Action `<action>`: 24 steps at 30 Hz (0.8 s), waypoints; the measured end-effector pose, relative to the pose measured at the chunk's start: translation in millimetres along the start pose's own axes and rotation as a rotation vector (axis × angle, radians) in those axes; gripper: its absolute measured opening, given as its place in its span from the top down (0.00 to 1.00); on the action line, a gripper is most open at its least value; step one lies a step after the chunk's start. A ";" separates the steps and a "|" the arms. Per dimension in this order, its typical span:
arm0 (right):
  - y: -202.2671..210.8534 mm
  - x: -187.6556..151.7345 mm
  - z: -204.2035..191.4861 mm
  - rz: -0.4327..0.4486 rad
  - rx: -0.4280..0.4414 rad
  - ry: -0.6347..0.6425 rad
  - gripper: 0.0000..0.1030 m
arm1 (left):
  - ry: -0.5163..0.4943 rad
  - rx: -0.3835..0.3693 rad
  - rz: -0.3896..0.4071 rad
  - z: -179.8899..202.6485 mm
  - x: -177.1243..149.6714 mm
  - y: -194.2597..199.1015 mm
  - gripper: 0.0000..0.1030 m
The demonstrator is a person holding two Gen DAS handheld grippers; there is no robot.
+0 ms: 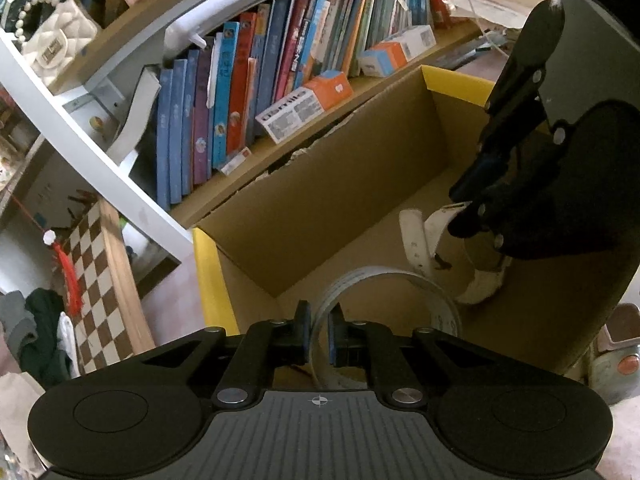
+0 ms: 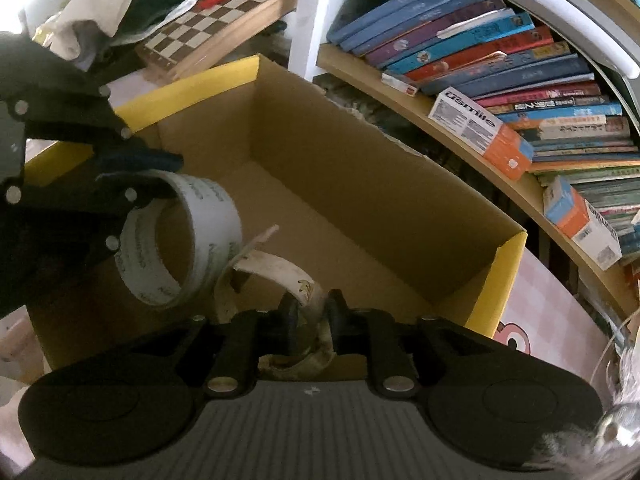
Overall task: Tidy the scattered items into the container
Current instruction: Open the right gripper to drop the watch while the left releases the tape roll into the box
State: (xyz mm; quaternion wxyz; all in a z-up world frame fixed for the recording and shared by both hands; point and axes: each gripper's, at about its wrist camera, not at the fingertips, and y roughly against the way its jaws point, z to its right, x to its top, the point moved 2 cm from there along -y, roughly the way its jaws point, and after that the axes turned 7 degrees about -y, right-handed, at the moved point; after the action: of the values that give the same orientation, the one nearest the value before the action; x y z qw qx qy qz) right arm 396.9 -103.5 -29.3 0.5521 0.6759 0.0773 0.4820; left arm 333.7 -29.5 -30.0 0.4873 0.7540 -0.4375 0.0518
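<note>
An open cardboard box (image 1: 320,184) with yellow flap edges stands in front of the bookshelf; it also shows in the right wrist view (image 2: 360,184). My left gripper (image 1: 319,332) is shut on the rim of a roll of clear tape (image 1: 384,280) and holds it over the box; the roll also shows in the right wrist view (image 2: 180,240). My right gripper (image 2: 313,312) is shut on a white watch with a worn strap (image 2: 280,276), also held over the box. In the left wrist view the right gripper (image 1: 460,212) holds the watch (image 1: 424,240) above the box floor.
A bookshelf (image 1: 256,92) full of books and small orange boxes (image 2: 488,128) runs behind the box. A chessboard (image 1: 96,280) leans by the shelf, with clothes (image 1: 36,328) beside it. A pink checked surface (image 2: 560,320) lies under the box.
</note>
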 end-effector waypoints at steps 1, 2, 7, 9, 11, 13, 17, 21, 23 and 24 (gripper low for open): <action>-0.5 -0.5 0.5 -0.001 0.003 0.002 0.80 | 0.003 -0.002 -0.001 0.0 -0.3 -0.2 0.91; -0.7 -0.7 0.9 -0.003 0.008 0.001 0.77 | 0.003 -0.002 -0.001 0.5 -0.9 -0.3 0.88; 0.9 -1.8 3.9 0.021 0.024 -0.035 0.70 | 0.003 -0.010 0.003 2.6 0.1 -1.1 0.85; 2.9 -2.8 5.5 0.036 0.016 -0.052 0.66 | -0.001 -0.009 0.013 4.1 0.5 1.0 0.80; 5.5 -3.6 6.3 0.053 0.011 -0.063 0.63 | -0.007 0.003 0.022 5.2 1.3 4.3 0.72; 10.3 -3.6 5.7 0.066 0.021 -0.074 0.57 | -0.011 0.003 0.033 4.7 2.6 8.9 0.66; 24.0 -3.1 1.1 0.103 0.024 -0.078 0.42 | -0.016 0.006 0.051 4.5 4.6 20.1 0.56; 39.0 -2.2 -3.8 0.135 0.015 -0.083 0.39 | -0.014 0.021 0.080 3.9 6.9 35.2 0.45; 48.4 -2.4 -6.4 0.157 0.006 -0.087 0.37 | -0.015 0.031 0.101 4.4 6.3 43.6 0.40; 52.7 -2.7 -7.5 0.167 0.005 -0.089 0.36 | -0.015 0.037 0.111 4.9 5.7 48.2 0.39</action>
State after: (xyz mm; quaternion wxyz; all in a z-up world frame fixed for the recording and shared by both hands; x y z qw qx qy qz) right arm 367.5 -120.1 11.9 0.5112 0.7020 -0.0028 0.4959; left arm 301.3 -43.6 3.6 0.4661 0.7379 -0.4814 0.0812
